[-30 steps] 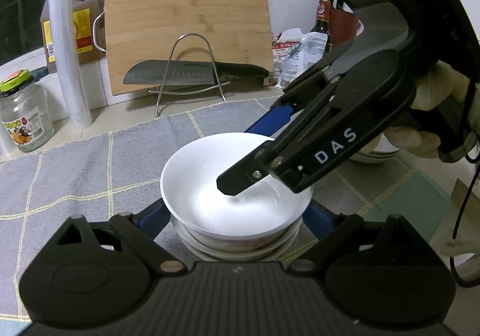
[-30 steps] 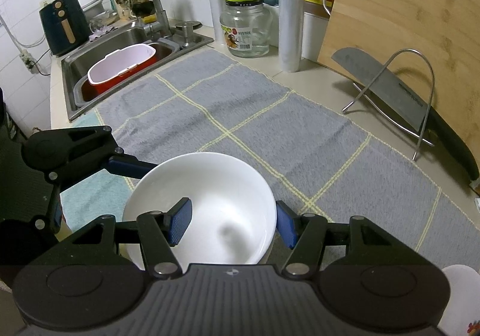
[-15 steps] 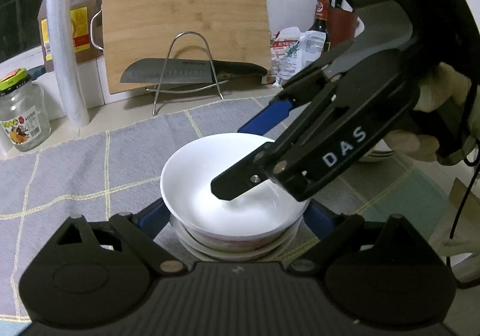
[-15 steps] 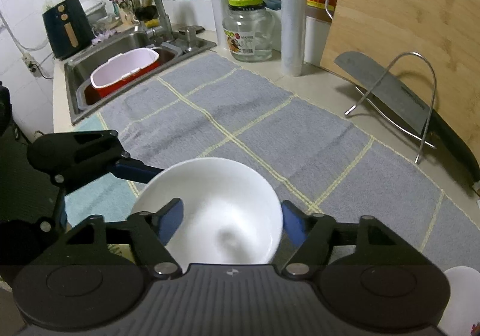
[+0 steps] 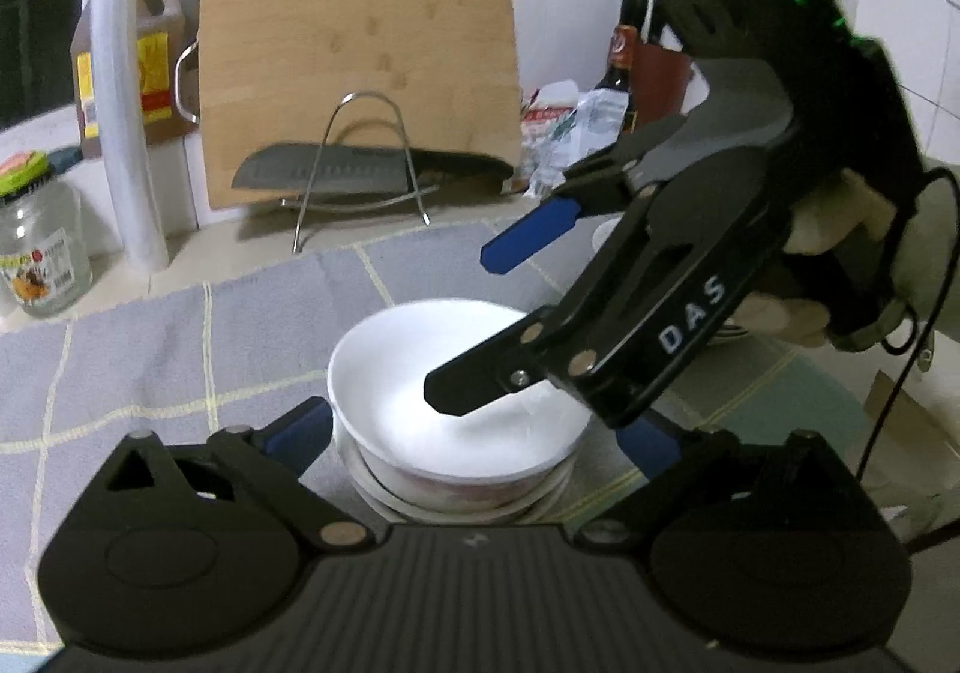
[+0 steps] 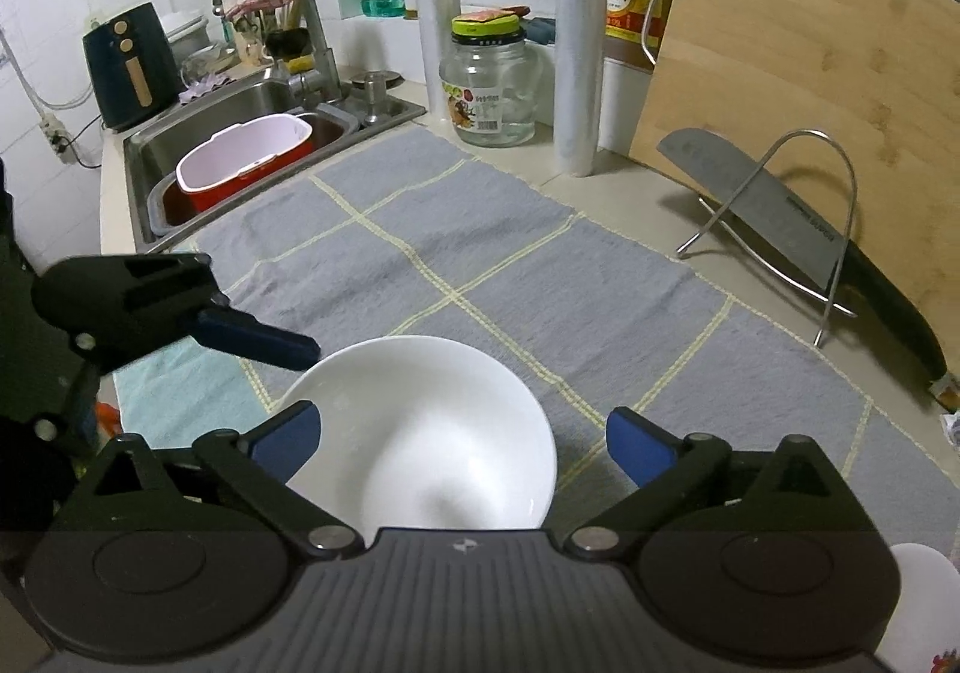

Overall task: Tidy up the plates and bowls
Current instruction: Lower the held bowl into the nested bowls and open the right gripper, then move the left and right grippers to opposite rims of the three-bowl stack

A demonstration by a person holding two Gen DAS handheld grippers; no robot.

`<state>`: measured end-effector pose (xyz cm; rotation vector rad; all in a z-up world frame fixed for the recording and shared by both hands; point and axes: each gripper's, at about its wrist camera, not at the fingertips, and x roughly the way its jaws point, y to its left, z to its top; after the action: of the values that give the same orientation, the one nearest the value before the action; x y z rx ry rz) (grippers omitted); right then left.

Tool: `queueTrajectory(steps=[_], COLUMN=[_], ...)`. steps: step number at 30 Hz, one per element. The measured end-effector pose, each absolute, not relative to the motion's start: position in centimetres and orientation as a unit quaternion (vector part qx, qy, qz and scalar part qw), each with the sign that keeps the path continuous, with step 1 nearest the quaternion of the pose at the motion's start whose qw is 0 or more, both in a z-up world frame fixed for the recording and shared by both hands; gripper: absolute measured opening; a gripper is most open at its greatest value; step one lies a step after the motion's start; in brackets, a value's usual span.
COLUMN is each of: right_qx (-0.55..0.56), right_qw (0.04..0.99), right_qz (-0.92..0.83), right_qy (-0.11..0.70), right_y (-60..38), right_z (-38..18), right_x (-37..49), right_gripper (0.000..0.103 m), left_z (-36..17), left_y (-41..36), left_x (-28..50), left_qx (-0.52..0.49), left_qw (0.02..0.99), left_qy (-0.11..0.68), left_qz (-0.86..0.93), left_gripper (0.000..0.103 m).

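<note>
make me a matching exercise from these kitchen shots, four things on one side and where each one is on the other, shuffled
Things:
1. white bowl
2. knife
3. pink and red tub
4. glass jar with green lid

Places:
A. in the sink
B. leaning across the wire stand, in front of the cutting board
C. on top of other dishes on the grey cloth, between the fingers of the open right claw
D. on the counter beside the upright white roll

Pairs: 1-C, 2-B, 3-A, 4-D
</note>
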<state>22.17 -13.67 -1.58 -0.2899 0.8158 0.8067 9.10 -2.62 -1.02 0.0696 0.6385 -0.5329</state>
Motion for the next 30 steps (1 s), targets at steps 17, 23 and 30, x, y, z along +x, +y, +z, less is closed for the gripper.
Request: queueTrajectory(steps=[17, 23, 30], right_qx=[-0.106, -0.120, -0.138], right_qw=[0.854, 0.854, 0.861], right_qz=[0.345, 0.338, 0.316], right_qy=[0.375, 0.378, 0.375], right_y=[-16.3, -14.4, -12.6], right_z=[-0.8, -1.9, -2.7], right_x=[20.8, 19.7, 18.5], right_gripper=[0.103, 0.103, 0.103], left_z=[-2.1, -2.7, -3.1], left_y=[0.7, 0.8, 1.0], left_x=[8.7, 8.8, 9.0], left_qx=[0.043, 0.043, 0.045], left_qw=[0.900, 0.894, 0.886], left_qy=[0.355, 0.364, 0.369], left_qz=[-0.250, -0.256, -0.276], left_gripper=[0.100, 0.100, 0.100])
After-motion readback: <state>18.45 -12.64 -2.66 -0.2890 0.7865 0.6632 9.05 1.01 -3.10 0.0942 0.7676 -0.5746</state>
